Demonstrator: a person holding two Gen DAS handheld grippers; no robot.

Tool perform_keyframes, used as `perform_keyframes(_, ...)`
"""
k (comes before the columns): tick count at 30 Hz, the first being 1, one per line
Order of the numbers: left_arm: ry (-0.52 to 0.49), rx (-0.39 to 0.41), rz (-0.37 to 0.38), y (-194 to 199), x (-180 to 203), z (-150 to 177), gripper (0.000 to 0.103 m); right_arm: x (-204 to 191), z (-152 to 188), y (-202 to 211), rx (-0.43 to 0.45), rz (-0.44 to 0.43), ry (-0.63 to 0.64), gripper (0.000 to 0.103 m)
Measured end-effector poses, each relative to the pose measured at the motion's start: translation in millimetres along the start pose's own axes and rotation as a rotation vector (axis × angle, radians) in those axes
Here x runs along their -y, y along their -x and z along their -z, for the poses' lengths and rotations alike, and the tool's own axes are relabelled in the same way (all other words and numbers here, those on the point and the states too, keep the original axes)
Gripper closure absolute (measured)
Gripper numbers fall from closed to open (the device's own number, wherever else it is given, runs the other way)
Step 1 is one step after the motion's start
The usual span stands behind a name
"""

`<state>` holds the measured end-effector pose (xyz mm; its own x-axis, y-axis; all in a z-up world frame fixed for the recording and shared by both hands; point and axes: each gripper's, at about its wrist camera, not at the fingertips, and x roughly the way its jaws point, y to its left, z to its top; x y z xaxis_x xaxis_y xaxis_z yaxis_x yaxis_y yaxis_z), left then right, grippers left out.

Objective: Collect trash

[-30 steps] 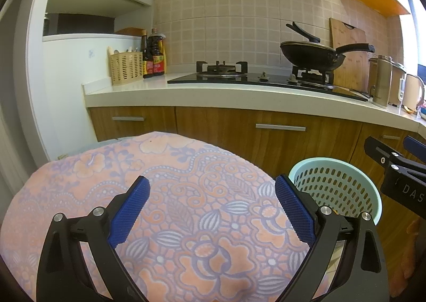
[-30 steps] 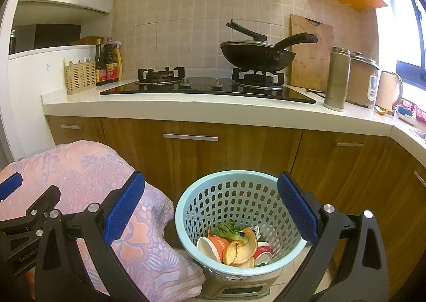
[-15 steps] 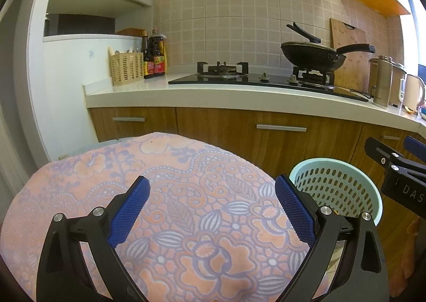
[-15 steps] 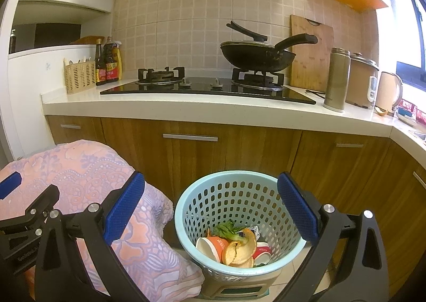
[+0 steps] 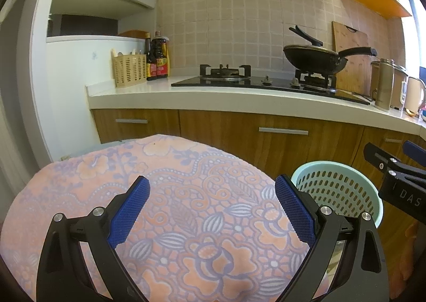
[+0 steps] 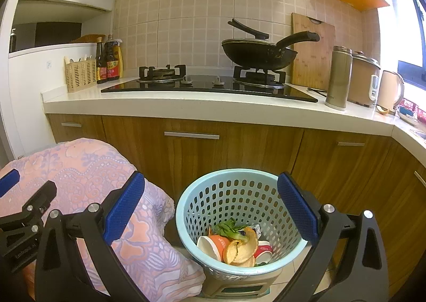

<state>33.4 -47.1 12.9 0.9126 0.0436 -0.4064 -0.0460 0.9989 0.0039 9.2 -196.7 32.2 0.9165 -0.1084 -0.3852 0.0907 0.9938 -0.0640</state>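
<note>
Left gripper (image 5: 212, 205): fingers spread wide, holding nothing, above a flowered pink cloth (image 5: 186, 195) draped over a rounded surface.

Right gripper (image 6: 210, 202): fingers spread wide, holding nothing, above the open mouth of a pale blue perforated basket (image 6: 183, 211).

Basket: on the floor just beside the cloth, in front of wooden cabinets (image 6: 239, 147). Contents: paper cups (image 6: 213, 244), fruit peel (image 6: 243, 247), a green leaf (image 6: 226, 228).

Counter (image 6: 186, 105): black hob (image 6: 207, 86) carrying a lidded black pan (image 6: 259, 54) on its right burner; sauce bottles (image 6: 110, 62) and a woven holder (image 6: 80, 74) at left; cutting board (image 6: 311, 52), metal flask (image 6: 338, 78) and kettle (image 6: 390, 89) at right.
</note>
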Motion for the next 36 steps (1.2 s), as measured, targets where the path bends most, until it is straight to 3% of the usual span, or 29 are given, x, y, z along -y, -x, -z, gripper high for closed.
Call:
perform_keyframes(28, 0.017, 0.039, -0.026, 5.8, -4.4, -0.3, 0.011, -6.1, -2.3, -2.9, 0.003, -0.017, 0.013, 0.008)
perform_keyframes(36, 0.018, 0.037, 0.012, 8.9, -2.8, -0.9, 0.007, -3.4, -2.2, -3.9, 0.002, -0.013, 0.011, 0.008)
